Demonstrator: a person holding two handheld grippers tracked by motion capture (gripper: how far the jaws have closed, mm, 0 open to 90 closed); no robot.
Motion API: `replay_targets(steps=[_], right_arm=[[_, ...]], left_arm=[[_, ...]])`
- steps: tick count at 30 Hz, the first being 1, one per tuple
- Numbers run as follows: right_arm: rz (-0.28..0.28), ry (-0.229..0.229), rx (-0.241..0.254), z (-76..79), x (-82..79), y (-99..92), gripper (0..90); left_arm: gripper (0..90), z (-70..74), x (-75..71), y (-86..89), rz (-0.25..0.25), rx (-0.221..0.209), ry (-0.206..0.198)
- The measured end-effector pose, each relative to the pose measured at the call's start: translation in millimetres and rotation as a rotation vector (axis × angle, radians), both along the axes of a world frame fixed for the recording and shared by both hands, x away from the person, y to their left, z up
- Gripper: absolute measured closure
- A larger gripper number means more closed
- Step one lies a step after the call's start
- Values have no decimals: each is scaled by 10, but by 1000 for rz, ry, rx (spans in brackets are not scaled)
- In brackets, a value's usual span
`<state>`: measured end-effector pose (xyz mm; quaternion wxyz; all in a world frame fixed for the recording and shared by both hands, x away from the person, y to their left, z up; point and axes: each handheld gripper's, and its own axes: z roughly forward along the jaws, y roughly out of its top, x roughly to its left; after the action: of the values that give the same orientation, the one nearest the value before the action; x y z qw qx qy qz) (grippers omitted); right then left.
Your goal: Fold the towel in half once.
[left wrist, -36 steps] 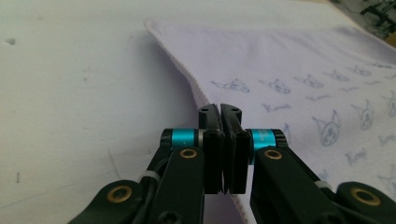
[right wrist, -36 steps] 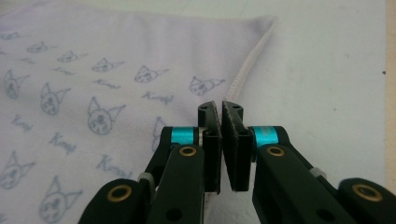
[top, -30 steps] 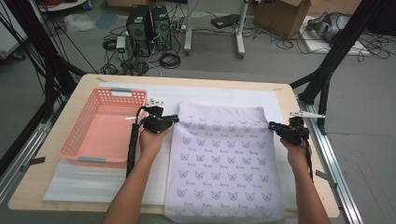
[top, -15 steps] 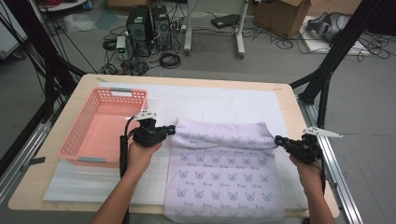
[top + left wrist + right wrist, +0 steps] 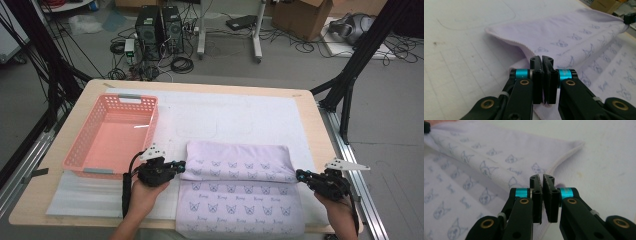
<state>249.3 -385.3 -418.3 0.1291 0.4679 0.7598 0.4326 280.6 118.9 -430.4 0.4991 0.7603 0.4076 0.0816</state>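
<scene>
Cloth: a lavender towel (image 5: 240,195) with small printed animal faces lies on the white mat (image 5: 230,120) at the near half of the bench (image 5: 310,107), its far edge doubled over toward the person.
Handling: I judge it light, soft and limp, with no stiffness of its own; it sags between two holds and drags on the mat rather than slides.
Where to hold: at the two hemmed corners of the folded edge, pinched through the hem, so the fold travels straight.
Left gripper (image 5: 542,60): clenched on the towel's corner at 9 o'clock of the fold, cloth sandwiched between the pads.
Right gripper (image 5: 542,178): clamped at the 3 o'clock corner; the hem seems caught in it, though its tips hide the contact.
Hand pose: both forearms enter from 6 o'clock, grippers low and nearly level, tips aimed inward at each other.
Basket (image 5: 115,135): pink, at 10 o'clock of the towel, apart from it.
</scene>
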Motion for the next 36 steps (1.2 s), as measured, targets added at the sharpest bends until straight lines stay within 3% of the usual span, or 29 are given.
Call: replay_targets(steps=[2, 4, 7, 9, 11, 13, 16, 19, 23, 26, 28, 29, 30, 31, 32, 34, 36], right_arm=[[4, 25, -31, -39, 12, 30, 836], [-18, 27, -46, -38, 61, 54, 683], [-61, 9, -49, 28, 181, 88, 600], [-80, 1, -73, 65, 292, 134, 561], [-85, 3, -102, 73, 421, 188, 537], [-100, 10, -123, 62, 545, 237, 527], [-105, 28, -128, 20, 706, 295, 525], [-106, 54, -141, -51, 824, 324, 526], [-118, 78, -166, -109, 888, 329, 530], [-115, 93, -197, -150, 919, 339, 599], [-99, 95, -223, -180, 918, 358, 669], [-101, 87, -230, -181, 915, 359, 713], [-97, 88, -226, -177, 914, 351, 812], [-82, 92, -214, -172, 913, 345, 839], [-77, 88, -222, -165, 906, 347, 851], [-65, 64, -210, -136, 878, 341, 855], [-62, 34, -179, -80, 821, 320, 855]], left_arm=[[829, -27, 49, -25, 18, 14, 4], [647, -28, 126, -54, 38, 17, 18], [482, -15, 276, -121, 70, 30, -17], [451, -19, 367, -150, 98, 37, -41], [428, -24, 471, -174, 110, 50, -43], [428, -38, 570, -180, 117, 30, -32], [434, -72, 677, -195, 127, 21, -20], [439, -124, 746, -216, 124, 62, 36], [453, -186, 770, -271, 124, 119, 65], [544, -181, 749, -295, 140, 174, 30], [700, -188, 729, -290, 156, 211, 2], [765, -188, 733, -284, 158, 197, 12], [837, -184, 737, -274, 144, 175, 36], [871, -180, 733, -278, 145, 169, 45], [876, -166, 723, -276, 140, 167, 45], [881, -103, 679, -246, 146, 122, 21], [881, -19, 634, -201, 144, 54, 0]])
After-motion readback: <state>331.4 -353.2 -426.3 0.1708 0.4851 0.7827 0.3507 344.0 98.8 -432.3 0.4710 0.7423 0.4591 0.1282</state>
